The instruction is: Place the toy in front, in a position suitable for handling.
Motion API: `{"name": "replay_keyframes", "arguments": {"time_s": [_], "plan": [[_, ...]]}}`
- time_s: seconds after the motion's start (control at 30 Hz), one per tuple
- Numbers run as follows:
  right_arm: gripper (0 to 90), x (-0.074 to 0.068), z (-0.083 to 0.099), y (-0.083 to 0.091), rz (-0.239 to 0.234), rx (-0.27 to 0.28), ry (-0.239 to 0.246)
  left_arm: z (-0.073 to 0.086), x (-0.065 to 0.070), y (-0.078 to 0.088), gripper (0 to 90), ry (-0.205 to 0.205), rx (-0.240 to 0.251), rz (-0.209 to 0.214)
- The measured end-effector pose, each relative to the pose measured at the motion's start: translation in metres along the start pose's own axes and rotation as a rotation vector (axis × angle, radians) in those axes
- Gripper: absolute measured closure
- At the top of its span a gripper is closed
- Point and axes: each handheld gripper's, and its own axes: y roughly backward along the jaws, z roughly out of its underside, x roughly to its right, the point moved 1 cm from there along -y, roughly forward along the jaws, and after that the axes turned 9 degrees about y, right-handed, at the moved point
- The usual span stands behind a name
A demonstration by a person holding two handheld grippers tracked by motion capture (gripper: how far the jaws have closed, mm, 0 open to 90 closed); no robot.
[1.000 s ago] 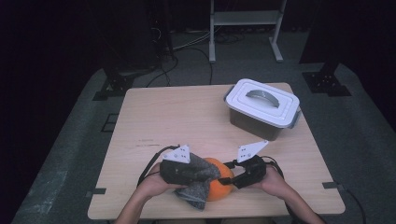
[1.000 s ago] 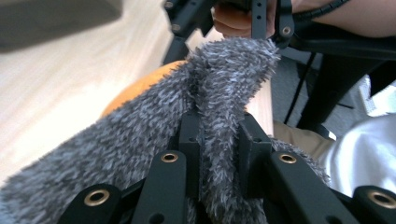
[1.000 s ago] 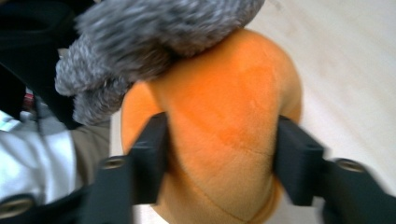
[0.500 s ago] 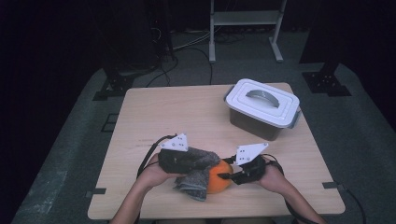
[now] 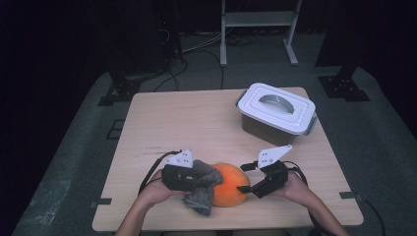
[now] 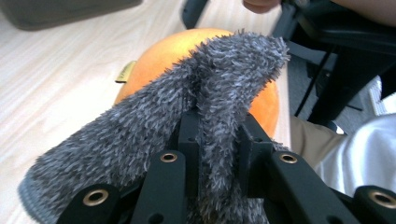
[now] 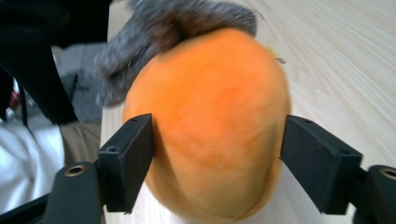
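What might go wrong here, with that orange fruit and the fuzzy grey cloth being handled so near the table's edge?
The orange fruit sits between the right gripper, whose jaws have just been opening; one jaw looks clear of the fruit. Pressed by the grey cloth, it may roll.

It lies close to the table edge on the person's side, so it might drop off.

The left gripper pinches just a fold of cloth, which could slip free.

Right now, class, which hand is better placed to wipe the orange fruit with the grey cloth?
Left: its gripper is shut on the grey cloth, draped against the orange fruit. The right gripper merely straddles the fruit, its jaws just opened.
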Motion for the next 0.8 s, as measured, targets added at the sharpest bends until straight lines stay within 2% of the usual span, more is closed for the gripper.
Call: {"name": "replay_keyframes", "arguments": {"time_s": [0.07, 0.2, 0.27, 0.33, 0.43, 0.57, 0.63, 0.7, 0.8], "plan": [[21.4, 0.002, 0.000, -0.001, -0.011, -0.007, -0.012, 0.000, 0.003, 0.000, 74.5, -0.008, -0.010, 0.011], [16.2, 0.000, 0.004, -0.014, -0.073, -0.041, -0.042, 0.002, 0.008, -0.003, 74.5, -0.019, -0.023, 0.043], [16.4, -0.001, 0.005, -0.020, -0.086, -0.062, -0.054, 0.000, 0.009, -0.004, 74.5, -0.025, -0.023, 0.037], [28.1, -0.002, 0.003, -0.019, -0.084, -0.072, -0.024, -0.003, 0.009, -0.003, 74.5, -0.030, -0.017, 0.032], [41.2, -0.005, -0.003, -0.015, -0.040, -0.076, 0.067, -0.011, 0.009, -0.001, 74.6, -0.042, -0.004, 0.023], [45.2, -0.007, -0.010, -0.014, 0.017, -0.036, 0.129, -0.027, 0.010, 0.005, 74.5, -0.060, 0.037, 0.000], [45.3, -0.008, -0.013, -0.014, 0.029, -0.033, 0.150, -0.033, 0.009, 0.006, 74.5, -0.065, 0.046, -0.010], [45.3, -0.008, -0.015, -0.015, 0.041, -0.041, 0.171, -0.034, 0.007, 0.004, 74.5, -0.062, 0.039, -0.012], [45.5, -0.007, -0.011, -0.014, 0.040, -0.055, 0.177, -0.027, 0.004, 0.000, 74.5, -0.055, 0.014, -0.031]]}}
